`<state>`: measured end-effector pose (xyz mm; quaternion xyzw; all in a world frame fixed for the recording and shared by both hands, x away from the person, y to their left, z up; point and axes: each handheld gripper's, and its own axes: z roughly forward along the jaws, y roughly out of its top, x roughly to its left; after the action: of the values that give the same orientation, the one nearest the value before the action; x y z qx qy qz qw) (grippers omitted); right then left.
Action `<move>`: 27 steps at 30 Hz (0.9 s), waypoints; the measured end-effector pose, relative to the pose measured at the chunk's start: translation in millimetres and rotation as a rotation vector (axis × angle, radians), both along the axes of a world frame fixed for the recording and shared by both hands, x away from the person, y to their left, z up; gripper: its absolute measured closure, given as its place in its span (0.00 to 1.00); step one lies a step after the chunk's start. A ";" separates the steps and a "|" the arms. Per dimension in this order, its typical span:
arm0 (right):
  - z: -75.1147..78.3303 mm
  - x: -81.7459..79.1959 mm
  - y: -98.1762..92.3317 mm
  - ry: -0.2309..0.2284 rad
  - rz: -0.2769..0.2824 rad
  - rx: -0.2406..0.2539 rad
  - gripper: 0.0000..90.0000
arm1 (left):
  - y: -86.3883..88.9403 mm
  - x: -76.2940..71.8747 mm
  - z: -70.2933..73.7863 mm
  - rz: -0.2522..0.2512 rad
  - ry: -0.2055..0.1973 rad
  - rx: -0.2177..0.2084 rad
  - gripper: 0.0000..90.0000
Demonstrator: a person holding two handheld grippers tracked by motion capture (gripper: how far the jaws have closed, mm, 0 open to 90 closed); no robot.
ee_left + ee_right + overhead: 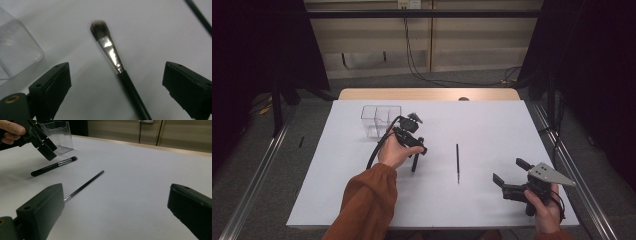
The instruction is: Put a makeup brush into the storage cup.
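I hover my left gripper [115,82], fingers wide, over the brush [117,62] lying flat on the worktop [492,125] beside the clear box [379,120], straddling it for pickup; my right gripper [512,175] waits, fingers wide.

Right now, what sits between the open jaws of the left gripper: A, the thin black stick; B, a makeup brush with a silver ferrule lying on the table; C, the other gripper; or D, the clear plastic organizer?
B: in the left gripper view the makeup brush lies on the white table between the open jaws of the left gripper, untouched, with the clear organizer off to one side.
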<state>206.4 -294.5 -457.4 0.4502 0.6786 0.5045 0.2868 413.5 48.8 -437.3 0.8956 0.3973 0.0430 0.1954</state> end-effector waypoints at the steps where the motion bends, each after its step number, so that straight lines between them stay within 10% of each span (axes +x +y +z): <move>1: -0.2 0.2 -0.1 0.001 0.000 -0.002 0.00 | -0.9 0.8 -1.2 -0.005 0.016 0.001 0.08; 17: -1.0 -0.7 -0.6 0.012 0.003 -0.005 0.00 | -15.7 10.2 -10.4 0.021 0.122 0.068 0.35; 27: -1.4 -0.4 -0.2 0.018 0.005 -0.008 0.00 | -32.3 11.4 -14.8 0.053 0.098 0.160 0.44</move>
<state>206.1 -294.6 -458.8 0.4519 0.6844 0.4984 0.2810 424.8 16.5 -452.1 0.8985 0.4254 0.0360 0.1026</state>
